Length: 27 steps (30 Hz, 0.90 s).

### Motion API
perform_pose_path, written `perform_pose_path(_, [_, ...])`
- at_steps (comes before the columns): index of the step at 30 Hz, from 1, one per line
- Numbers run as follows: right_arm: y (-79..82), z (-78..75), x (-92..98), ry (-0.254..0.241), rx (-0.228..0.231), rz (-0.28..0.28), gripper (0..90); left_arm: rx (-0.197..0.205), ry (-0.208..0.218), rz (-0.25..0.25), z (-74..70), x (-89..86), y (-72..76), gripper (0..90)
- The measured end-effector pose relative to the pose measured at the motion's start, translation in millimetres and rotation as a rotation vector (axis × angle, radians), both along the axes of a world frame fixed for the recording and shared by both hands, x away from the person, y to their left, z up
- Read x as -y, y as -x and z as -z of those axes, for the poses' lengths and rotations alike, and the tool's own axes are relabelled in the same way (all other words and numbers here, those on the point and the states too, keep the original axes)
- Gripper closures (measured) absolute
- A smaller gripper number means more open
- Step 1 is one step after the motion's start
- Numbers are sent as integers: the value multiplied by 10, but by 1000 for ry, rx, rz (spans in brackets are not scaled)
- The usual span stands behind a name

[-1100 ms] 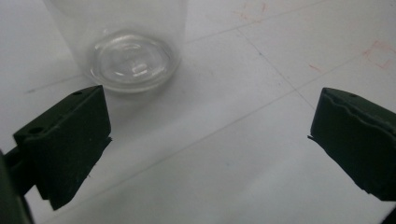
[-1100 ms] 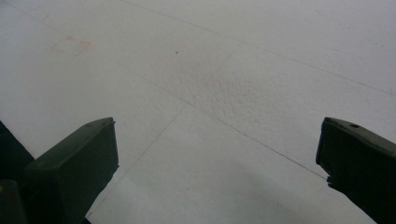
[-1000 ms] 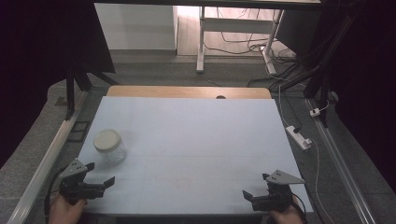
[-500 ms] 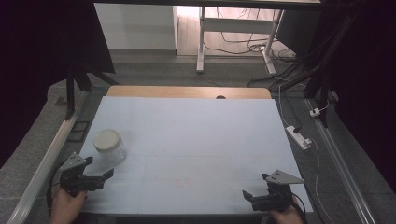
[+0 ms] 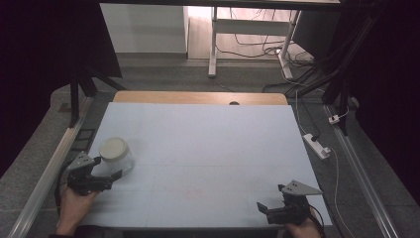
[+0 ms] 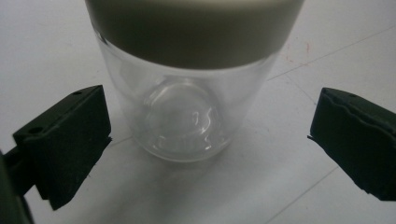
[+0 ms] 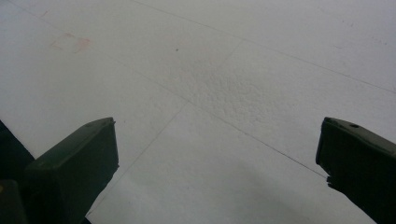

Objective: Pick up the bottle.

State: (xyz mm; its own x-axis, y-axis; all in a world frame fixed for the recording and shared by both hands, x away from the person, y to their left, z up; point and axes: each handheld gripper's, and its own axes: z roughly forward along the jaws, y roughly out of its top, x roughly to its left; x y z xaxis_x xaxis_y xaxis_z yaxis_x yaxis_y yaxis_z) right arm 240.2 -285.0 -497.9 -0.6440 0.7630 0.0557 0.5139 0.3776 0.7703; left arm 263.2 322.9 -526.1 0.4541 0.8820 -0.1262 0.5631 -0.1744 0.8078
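A clear glass jar (image 5: 118,156) with a cream lid stands upright at the left of the white table (image 5: 208,144). My left gripper (image 5: 105,171) is open right beside it, one jaw on either side of the jar's near wall. In the left gripper view the jar (image 6: 184,107) rises close ahead of the two black jaws, which do not touch it. At the front right edge, my right gripper (image 5: 270,210) is open over bare table, and its own view has white table surface (image 7: 224,93) between the jaws.
A wooden strip (image 5: 198,97) borders the table's far edge. Metal rails (image 5: 47,173) run along both sides. A white power strip (image 5: 316,145) lies on the floor to the right. A white desk frame (image 5: 247,29) with cables stands beyond.
My left gripper has moved forward and a little to the right, up to the jar. The right gripper has stayed in place.
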Motion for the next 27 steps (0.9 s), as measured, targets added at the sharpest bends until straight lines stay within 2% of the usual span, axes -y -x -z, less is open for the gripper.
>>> perform_pose_path(5, [-4, 2, -1, 2, -1, 0, 0, -11, -5, 17, 17, -9, -96, 0])
perform_pose_path(18, [-9, 5, -4, 3, -6, -1, 0, 25, -22, 38, 83, 27, -310, 0])
perform_pose_path(27, [-9, 5, -2, 3, -7, 0, 0, -1, -51, 48, 105, 85, -398, 0])
